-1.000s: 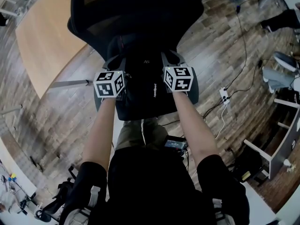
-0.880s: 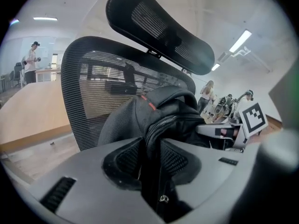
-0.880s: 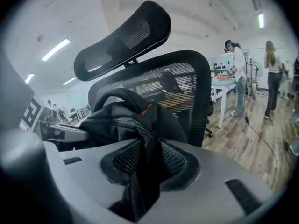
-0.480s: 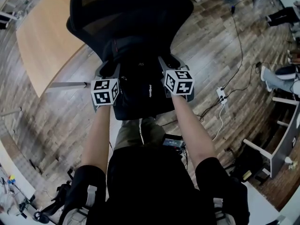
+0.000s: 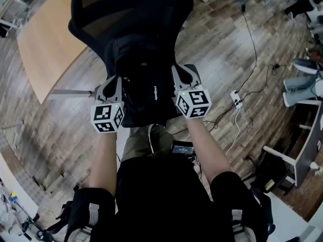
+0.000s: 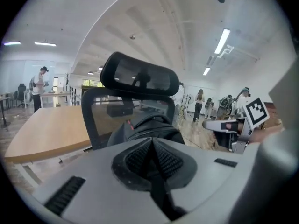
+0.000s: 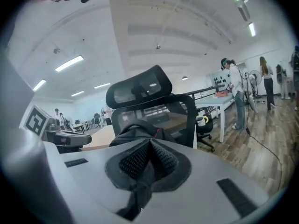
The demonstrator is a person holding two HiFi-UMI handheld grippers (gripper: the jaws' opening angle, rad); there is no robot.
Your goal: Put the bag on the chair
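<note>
A black backpack point(image 5: 144, 84) stands upright on the seat of a black mesh office chair point(image 5: 126, 14), leaning on its backrest. My left gripper point(image 5: 112, 82) is at the bag's left side and my right gripper point(image 5: 181, 74) at its right, both a little short of it. Each has just closed its jaws with nothing between them. In the left gripper view the shut gripper point(image 6: 152, 141) faces the bag point(image 6: 149, 127) and the chair headrest point(image 6: 140, 78). The right gripper view shows the same: shut gripper point(image 7: 150, 143), bag point(image 7: 135, 127), chair point(image 7: 140, 90).
A light wooden table point(image 5: 50, 39) stands left of the chair. A power strip point(image 5: 235, 96) and cables lie on the plank floor at the right, near a white desk frame point(image 5: 298, 155). Several people stand in the far room point(image 7: 236, 85).
Both grippers have pulled back from the bag's sides toward my body and risen. The bag stays on the seat, free of both.
</note>
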